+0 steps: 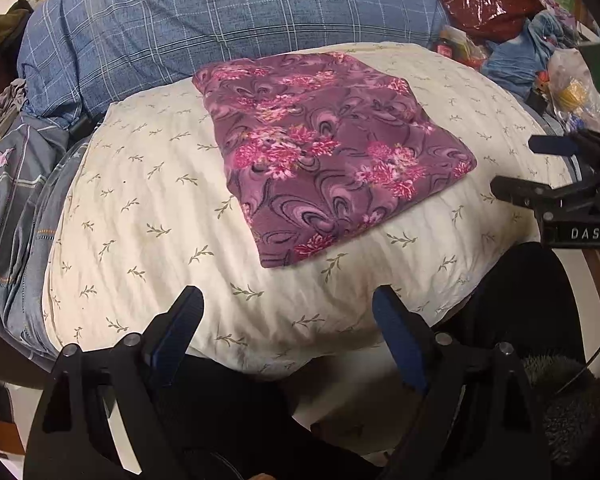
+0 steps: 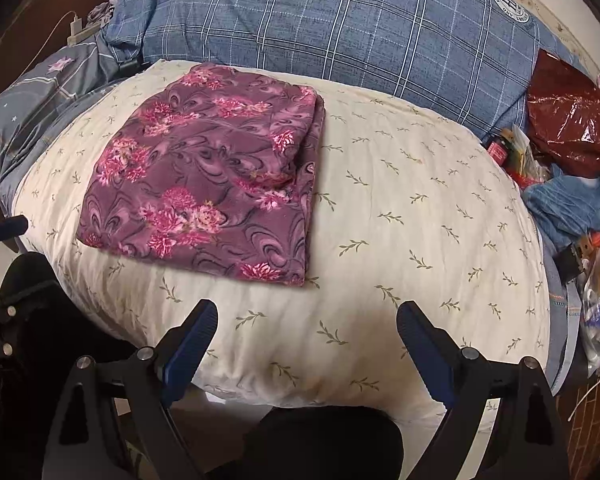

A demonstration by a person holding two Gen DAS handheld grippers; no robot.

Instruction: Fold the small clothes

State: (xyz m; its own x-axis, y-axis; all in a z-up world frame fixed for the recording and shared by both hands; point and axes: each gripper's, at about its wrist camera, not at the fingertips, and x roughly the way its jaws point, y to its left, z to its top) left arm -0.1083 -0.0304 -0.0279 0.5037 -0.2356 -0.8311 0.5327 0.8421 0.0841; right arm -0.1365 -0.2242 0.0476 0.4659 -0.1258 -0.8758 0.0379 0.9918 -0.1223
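A purple garment with pink flowers (image 1: 320, 152) lies folded into a flat rectangle on a cream pillow with a leaf print (image 1: 160, 220). It also shows in the right wrist view (image 2: 208, 176), on the pillow's (image 2: 420, 240) left half. My left gripper (image 1: 286, 308) is open and empty, over the pillow's near edge, short of the garment. My right gripper (image 2: 306, 320) is open and empty, over the pillow's near edge, to the right of the garment. The right gripper also shows at the right edge of the left wrist view (image 1: 540, 172).
A blue checked pillow (image 1: 220, 32) lies behind the cream one. A grey quilt (image 1: 16, 200) is at the left. A dark red plastic bag (image 2: 572, 120), a blue cloth (image 2: 572, 200) and small clutter sit at the right. My dark-clothed knees show below the pillow (image 2: 324, 440).
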